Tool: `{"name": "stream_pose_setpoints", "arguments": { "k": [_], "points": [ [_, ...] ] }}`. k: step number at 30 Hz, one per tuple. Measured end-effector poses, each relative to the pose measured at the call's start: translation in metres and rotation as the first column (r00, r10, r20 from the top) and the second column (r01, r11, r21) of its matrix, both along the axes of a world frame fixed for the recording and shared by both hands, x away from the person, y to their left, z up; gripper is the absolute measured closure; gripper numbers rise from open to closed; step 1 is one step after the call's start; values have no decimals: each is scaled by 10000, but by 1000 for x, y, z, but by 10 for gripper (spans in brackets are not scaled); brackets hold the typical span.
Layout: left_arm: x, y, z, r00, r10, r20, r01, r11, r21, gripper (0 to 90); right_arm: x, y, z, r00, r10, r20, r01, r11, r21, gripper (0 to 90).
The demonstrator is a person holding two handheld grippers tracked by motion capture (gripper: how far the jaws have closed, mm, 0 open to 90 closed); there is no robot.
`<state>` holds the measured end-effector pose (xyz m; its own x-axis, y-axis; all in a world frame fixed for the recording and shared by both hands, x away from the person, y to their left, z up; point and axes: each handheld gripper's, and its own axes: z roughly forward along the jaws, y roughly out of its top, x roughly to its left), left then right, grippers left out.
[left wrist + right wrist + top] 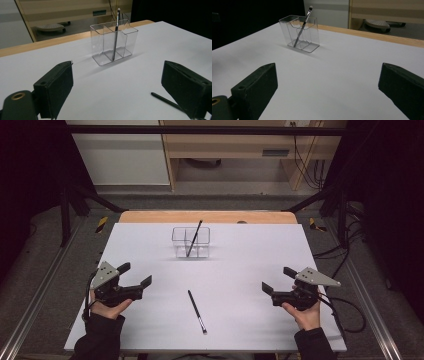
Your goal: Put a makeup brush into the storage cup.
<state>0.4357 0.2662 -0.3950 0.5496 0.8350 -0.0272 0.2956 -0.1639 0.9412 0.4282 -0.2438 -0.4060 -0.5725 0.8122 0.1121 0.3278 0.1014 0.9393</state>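
**Loose brush waits between two open grippers**

Low in the centre of the high view, a thin black make-up brush with a silver ferrule (196, 311) lies flat on the white table top (250, 250), slanting from upper left to lower right, brush end nearest the person. Its dark tip also shows at the lower right of the left gripper view, beside that gripper's jaw. Above it, toward the middle of the frame, stands a clear plastic three-compartment holder (191, 242) with a second slim brush (194, 238) leaning in its middle compartment.

At the lower left, the left gripper (136, 275) has its jaws spread wide and grips nothing; at the lower right, the right gripper (278, 279) is likewise spread and empty. Both sit well apart from the loose brush.

Risks, as I judge them: the slender handle could roll or skid away under a jaw coming down off-centre, and the light holder could tip if the brush strikes its rim.
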Motion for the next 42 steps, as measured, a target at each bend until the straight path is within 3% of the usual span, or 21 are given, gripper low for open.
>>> {"name": "stream_pose_setpoints", "arguments": {
  "k": [14, 21, 32, 42],
  "points": [
    [-1, -20, -1, 9964, -815, -232, 829, 9943, 666, 97, 0, 0, 0, 10000, -5, 8, 5, 10000, -17, 27],
    [-1, -33, -3, 9890, -1420, -416, 1458, 9833, 1090, 97, 0, 1, -1, 10000, 20, -11, -20, 10000, -46, 28],
    [1, -57, -14, 9671, -2335, -1015, 2486, 9519, 1789, 96, 1, 2, -2, 10000, 42, -37, -43, 9999, -96, 28],
    [5, -68, -21, 9385, -3096, -1527, 3382, 9133, 2270, 97, 1, 2, -2, 10000, 62, -34, -62, 9999, -81, 29]
  ]
}}
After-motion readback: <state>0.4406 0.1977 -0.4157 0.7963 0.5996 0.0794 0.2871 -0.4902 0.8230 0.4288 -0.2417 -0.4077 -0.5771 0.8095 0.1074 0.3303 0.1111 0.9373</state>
